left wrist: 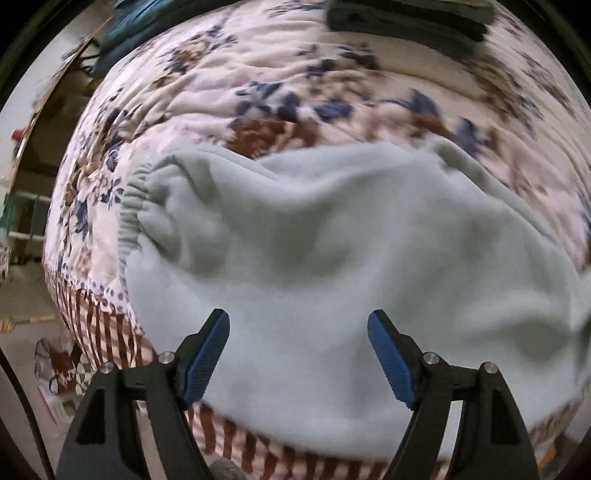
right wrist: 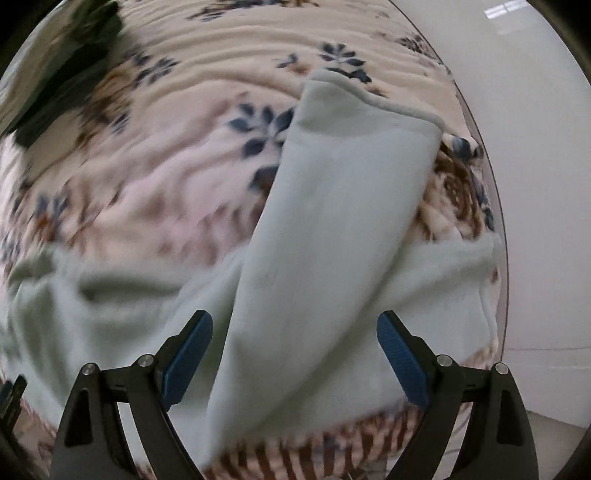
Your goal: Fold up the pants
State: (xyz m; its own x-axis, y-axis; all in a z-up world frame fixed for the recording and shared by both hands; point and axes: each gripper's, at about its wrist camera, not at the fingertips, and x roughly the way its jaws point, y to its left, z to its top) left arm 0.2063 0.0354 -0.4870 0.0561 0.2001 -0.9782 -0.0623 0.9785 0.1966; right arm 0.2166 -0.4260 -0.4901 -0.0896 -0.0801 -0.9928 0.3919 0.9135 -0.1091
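Note:
Pale mint-green fleece pants (left wrist: 332, 240) lie on a floral quilted bedspread (left wrist: 221, 96). The elastic waistband (left wrist: 131, 210) is at the left in the left wrist view. My left gripper (left wrist: 298, 325) is open and empty, just above the pants near the bed's front edge. In the right wrist view one pant leg (right wrist: 332, 221) lies folded diagonally across the rest of the pants (right wrist: 110, 295), its hem (right wrist: 369, 96) pointing away. My right gripper (right wrist: 295, 328) is open and empty, its fingers on either side of that leg's near end.
The bedspread's brown striped border (left wrist: 103, 325) hangs over the front edge. Dark folded clothes (left wrist: 406, 18) lie at the far side of the bed. A white wall (right wrist: 535, 184) is to the right. Floor and clutter (left wrist: 55, 369) lie to the left.

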